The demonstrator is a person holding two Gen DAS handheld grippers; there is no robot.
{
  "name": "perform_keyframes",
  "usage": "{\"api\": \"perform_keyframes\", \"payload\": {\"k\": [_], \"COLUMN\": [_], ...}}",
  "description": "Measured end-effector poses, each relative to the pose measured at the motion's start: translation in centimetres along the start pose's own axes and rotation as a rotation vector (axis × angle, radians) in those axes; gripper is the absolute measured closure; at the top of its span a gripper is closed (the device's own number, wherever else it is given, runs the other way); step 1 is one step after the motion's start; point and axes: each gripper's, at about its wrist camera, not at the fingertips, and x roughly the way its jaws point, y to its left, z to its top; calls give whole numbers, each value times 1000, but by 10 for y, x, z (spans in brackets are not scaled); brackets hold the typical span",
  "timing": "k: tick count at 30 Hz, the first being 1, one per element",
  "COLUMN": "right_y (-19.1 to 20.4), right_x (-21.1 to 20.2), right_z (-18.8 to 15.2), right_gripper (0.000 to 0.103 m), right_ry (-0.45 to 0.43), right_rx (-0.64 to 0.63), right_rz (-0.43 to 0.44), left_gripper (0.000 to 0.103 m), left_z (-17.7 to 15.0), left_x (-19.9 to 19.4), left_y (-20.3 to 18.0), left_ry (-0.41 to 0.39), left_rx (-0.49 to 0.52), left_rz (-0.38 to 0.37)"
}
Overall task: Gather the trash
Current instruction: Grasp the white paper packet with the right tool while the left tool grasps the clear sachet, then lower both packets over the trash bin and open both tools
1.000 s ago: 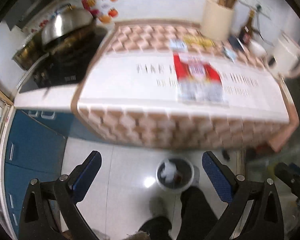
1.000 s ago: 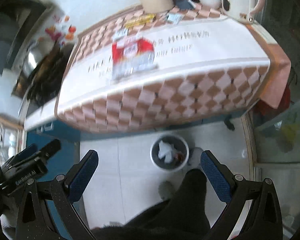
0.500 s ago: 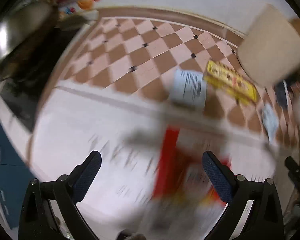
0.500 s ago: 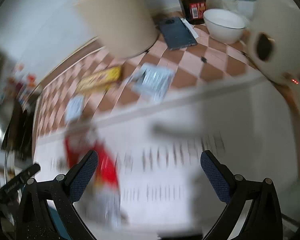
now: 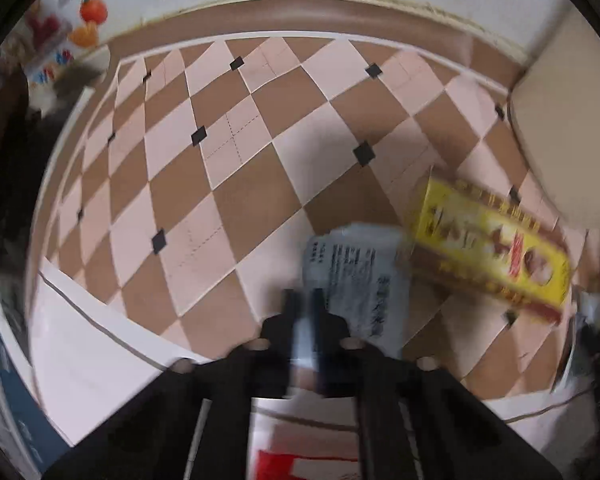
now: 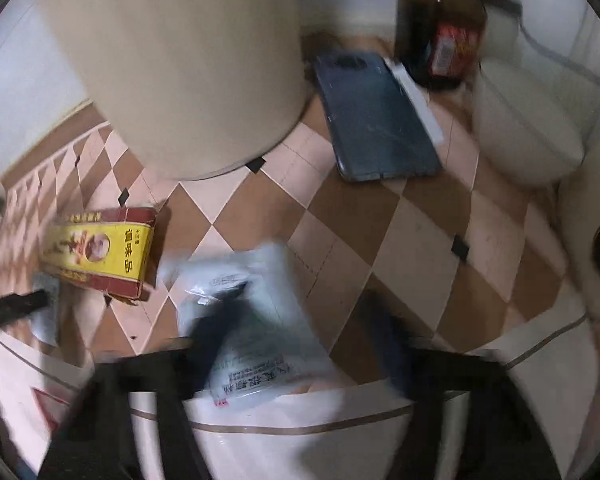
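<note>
- Trash lies scattered on the checkered tablecloth (image 5: 236, 184): a pale printed packet (image 5: 356, 276) in the lower middle of the left view, with a yellow box (image 5: 488, 248) just to its right.
- Left gripper (image 5: 304, 312) has its jaws pressed together at the packet's lower left edge; through the blur I judge they pinch that packet's corner.
- Right gripper (image 6: 296, 320) is closing, its jaws astride a crinkled clear packet (image 6: 244, 320) at lower centre of the right view; whether the pads press it yet is unclear.
- To do this well, I'd let the right jaws close fully on the film before lifting, then raise both packets straight up.
- Keep clear of the phone (image 6: 376, 120), the bottle (image 6: 444, 28) and the beige canister (image 6: 180, 52) at the top of that frame.
</note>
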Motion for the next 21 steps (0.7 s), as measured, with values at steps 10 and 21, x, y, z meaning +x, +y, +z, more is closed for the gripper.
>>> {"api": "perform_keyframes", "payload": {"k": [10, 21], "right_y": [-25, -31], "right_x": [-25, -138], "right_z": [-21, -95], "right_gripper": [96, 96], "right_ry": [-3, -81], "right_rx": [94, 92], "right_rz": [146, 226], "left_gripper": [103, 103], "left_z": [-52, -121], "left_x": [-65, -162], "left_y": [34, 60], "left_ry": [-107, -274], "left_rx": [-43, 8], "left_rz": [-36, -202]}}
